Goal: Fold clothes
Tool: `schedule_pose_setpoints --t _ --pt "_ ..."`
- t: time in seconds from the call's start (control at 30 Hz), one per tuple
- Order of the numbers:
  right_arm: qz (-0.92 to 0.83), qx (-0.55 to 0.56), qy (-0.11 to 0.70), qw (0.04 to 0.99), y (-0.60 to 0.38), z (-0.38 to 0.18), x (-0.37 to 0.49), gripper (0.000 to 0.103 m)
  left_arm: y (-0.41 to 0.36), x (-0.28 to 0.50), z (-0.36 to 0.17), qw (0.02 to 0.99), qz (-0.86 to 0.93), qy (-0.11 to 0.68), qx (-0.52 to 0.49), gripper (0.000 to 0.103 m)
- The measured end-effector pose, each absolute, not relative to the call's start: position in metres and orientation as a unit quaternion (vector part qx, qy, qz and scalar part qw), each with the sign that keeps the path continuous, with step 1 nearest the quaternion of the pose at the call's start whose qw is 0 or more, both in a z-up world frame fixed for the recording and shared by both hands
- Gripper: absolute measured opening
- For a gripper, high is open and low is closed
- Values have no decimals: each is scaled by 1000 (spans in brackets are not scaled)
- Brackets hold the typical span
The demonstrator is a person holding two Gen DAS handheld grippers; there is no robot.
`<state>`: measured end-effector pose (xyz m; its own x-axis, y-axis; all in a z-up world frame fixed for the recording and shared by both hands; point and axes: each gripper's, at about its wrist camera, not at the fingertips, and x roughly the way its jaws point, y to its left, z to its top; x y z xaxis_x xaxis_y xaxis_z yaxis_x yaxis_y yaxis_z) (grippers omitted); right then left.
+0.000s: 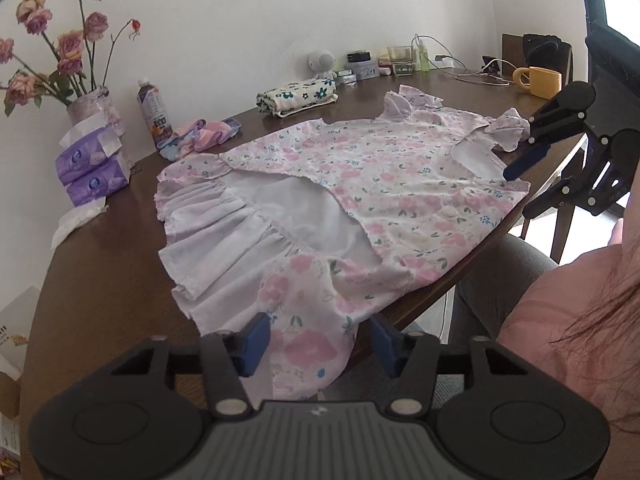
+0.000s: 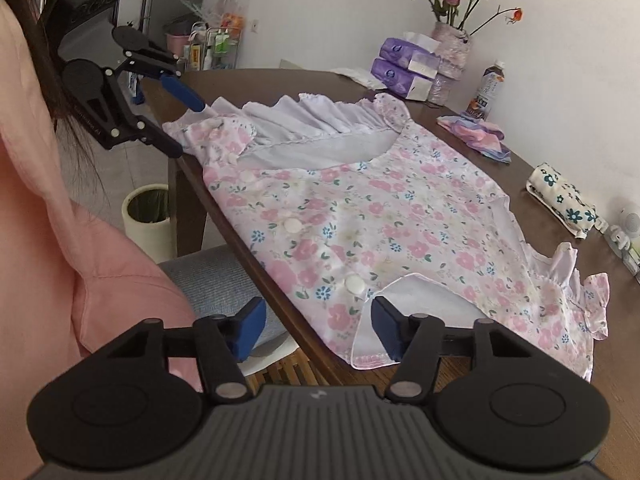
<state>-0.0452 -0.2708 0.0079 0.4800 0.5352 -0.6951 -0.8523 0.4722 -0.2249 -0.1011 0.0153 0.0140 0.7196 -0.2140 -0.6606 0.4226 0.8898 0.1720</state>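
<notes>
A pink-and-white floral cotton dress (image 1: pixel 384 184) lies spread flat on the dark brown wooden surface (image 1: pixel 104 248), its near edge running along the surface's edge by the seated person in a pink top (image 1: pixel 568 328). One ruffled hem corner is turned back, showing the plain pale lining. The left claw (image 1: pixel 316 344) sits at that hem end with its blue pads (image 1: pixel 256 340) standing apart; a floral flap of the dress lies between them, and neither pad presses on it. The right claw (image 2: pixel 318 330) is at the collar end, jaws likewise parted, one pad just beside the folded-over white-lined neckline corner and the other off the surface's edge; it has hold of nothing. In the left wrist view the right claw shows near the ruffled sleeve (image 1: pixel 506 132). Farther back on the surface are a folded cream cloth with blue flowers (image 1: pixel 296 96), a crumpled pink and purple cloth (image 1: pixel 200 138), a plastic drink bottle (image 1: pixel 154 110), purple tissue packs (image 1: pixel 90 168), a vase of dusty pink roses (image 1: pixel 86 110) and a yellow mug (image 1: pixel 540 82).
</notes>
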Motion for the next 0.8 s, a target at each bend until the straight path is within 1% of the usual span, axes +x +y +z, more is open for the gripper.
schedule_pose_setpoints --t 0.03,0.07,0.1,0.13,0.17,0.2,0.27,0.43,0.57,0.7,0.8 --pt "426 -288 286 808 -270 5 -42 39 17 -100 15 914 -173 334 152 27" --pt "429 -286 293 805 -269 3 -39 37 19 -99 16 915 -172 335 147 14" --pt "433 -283 297 803 -269 2 -38 35 20 -98 17 915 -170 336 142 7" --pt "438 -280 300 800 -269 3 -37 32 22 -97 19 916 -169 337 137 7" --pt "444 -277 304 796 -270 4 -37 25 24 -96 20 916 -168 338 132 6" --pt "450 -272 306 794 -271 6 -38 15 25 -96 20 916 -168 339 131 5" --pt "458 -259 311 791 -274 10 -37 2 26 -96 20 916 -170 340 132 5" --pt "448 -265 306 797 -274 16 -27 2 29 -95 28 917 -167 335 135 3" --pt "439 -272 283 808 -273 31 -23 2 21 -90 50 923 -159 308 164 2" --pt "403 -295 255 828 -266 48 -8 2 18 -64 69 929 -148 277 197 2" --pt "371 -306 248 841 -258 53 21 2 17 -31 66 928 -144 275 207 2"
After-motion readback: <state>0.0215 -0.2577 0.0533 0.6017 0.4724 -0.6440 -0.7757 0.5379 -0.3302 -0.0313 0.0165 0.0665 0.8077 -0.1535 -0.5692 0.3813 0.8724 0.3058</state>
